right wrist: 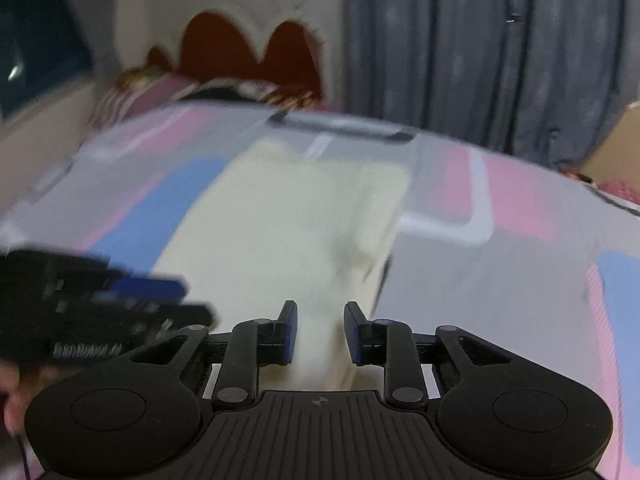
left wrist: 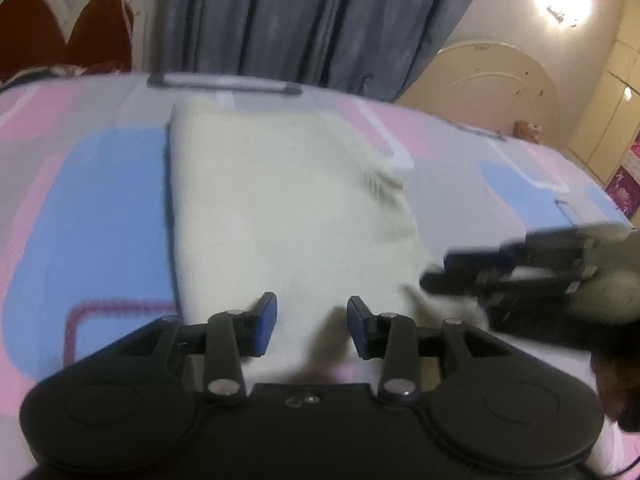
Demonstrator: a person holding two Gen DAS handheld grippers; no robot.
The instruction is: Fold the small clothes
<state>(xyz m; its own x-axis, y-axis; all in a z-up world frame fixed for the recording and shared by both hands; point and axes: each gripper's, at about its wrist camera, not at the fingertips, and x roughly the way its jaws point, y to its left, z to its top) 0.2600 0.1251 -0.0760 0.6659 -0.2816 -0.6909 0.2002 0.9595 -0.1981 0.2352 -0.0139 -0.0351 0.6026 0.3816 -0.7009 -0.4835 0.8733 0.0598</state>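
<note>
Bed [left wrist: 100,208] covered by a sheet printed in pink, blue and grey blocks, with grey pleated curtains [left wrist: 280,12] behind it. On the sheet lies a cream-white, soft knitted garment [left wrist: 272,208], laid as a long rectangle running away from both cameras; its near end reaches under both tools, and its right edge shows a raised wrinkle about midway along. Left tongs [left wrist: 312,330], black with blue pads, stand spread over the near end of the garment, with cloth visible in the gap; whether the pads touch it cannot be told. Right tongs [right wrist: 320,332], of the same make, are likewise spread above the near right corner, where the cloth bunches up between the fingers. Both views are motion-blurred. Likely risks: closing on only the top layer, or on the sheet as well, would drag the bedding or open the fold; unequal lifting by the two tongs would skew the edges; the wrinkle may be pressed into the next fold.
</note>
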